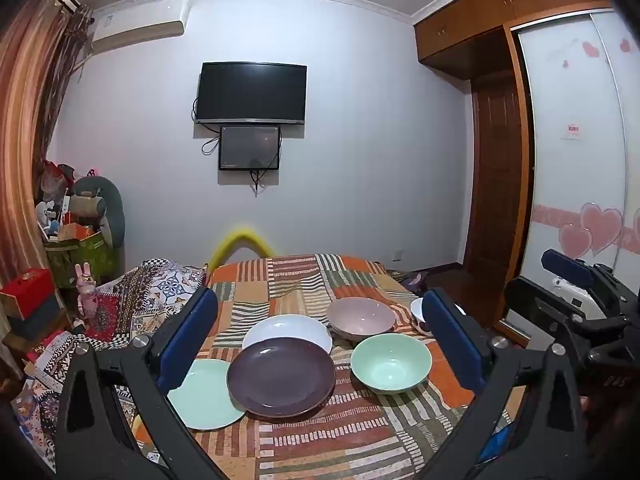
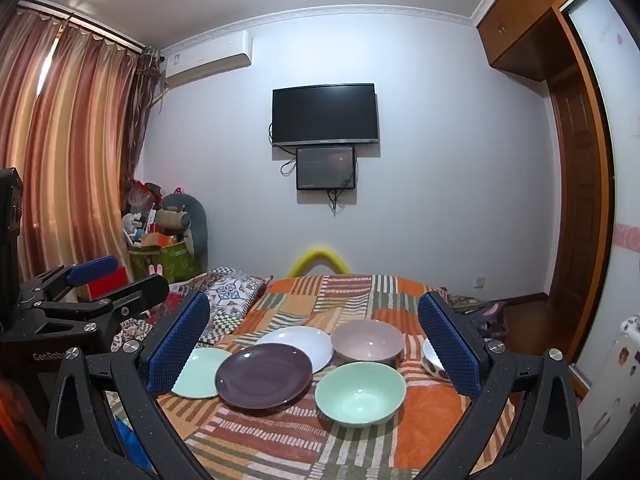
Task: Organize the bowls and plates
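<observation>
On the patchwork bedspread (image 1: 340,444) lie a dark purple plate (image 1: 281,378) (image 2: 264,375), a white plate (image 1: 287,332) (image 2: 298,342) behind it and a light green plate (image 1: 202,400) (image 2: 200,374) to its left. A green bowl (image 1: 391,362) (image 2: 361,393) stands at the right, a pink bowl (image 1: 362,317) (image 2: 368,344) behind it, and a small white bowl (image 1: 418,312) (image 2: 432,358) partly hidden by a finger. My left gripper (image 1: 320,344) is open and empty, held above and before the dishes. My right gripper (image 2: 314,344) is open and empty likewise.
The bedspread (image 2: 340,452) covers a bed. A patterned quilt (image 1: 136,300) is bunched at the left. Boxes and toys (image 1: 76,240) pile in the left corner. A TV (image 1: 252,94) hangs on the far wall. A wardrobe (image 1: 580,160) and door stand right.
</observation>
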The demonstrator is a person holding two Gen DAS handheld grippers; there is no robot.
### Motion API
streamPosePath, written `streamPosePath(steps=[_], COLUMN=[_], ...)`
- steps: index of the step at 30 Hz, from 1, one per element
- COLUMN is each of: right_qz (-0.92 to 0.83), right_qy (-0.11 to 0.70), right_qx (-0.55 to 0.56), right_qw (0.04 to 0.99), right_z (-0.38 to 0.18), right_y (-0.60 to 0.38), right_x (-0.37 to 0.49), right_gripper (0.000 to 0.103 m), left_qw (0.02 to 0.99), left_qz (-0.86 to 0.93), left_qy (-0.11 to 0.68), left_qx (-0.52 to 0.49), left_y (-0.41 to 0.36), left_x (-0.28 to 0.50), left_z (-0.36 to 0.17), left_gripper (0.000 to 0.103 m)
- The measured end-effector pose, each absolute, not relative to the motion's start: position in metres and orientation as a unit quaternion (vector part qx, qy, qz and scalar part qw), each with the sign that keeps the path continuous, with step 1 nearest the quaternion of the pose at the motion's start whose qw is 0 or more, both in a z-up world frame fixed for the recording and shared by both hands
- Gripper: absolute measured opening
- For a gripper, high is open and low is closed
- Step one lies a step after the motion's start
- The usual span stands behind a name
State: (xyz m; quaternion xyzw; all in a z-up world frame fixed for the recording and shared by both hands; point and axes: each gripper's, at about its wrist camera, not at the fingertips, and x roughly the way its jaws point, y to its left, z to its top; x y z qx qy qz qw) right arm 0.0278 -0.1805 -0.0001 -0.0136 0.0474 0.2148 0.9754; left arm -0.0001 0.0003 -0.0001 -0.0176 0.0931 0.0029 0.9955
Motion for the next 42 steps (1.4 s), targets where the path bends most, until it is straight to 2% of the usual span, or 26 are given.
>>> streamPosePath(steps=[42], right_qz=[0.215], right_qy=[0.049], right_qx=[-0.008], right_qw=[0.975], right_z=[0.0], right_y=[-0.182], right_x=[0.029], right_gripper=[0.103], left_qw=[0.995], left_qz=[-0.002], left_qy=[0.094], left_qx=[-0.009], left_y=[-0.004], left_x=[0.0], left_z=[-0.002], left_gripper=[0.103])
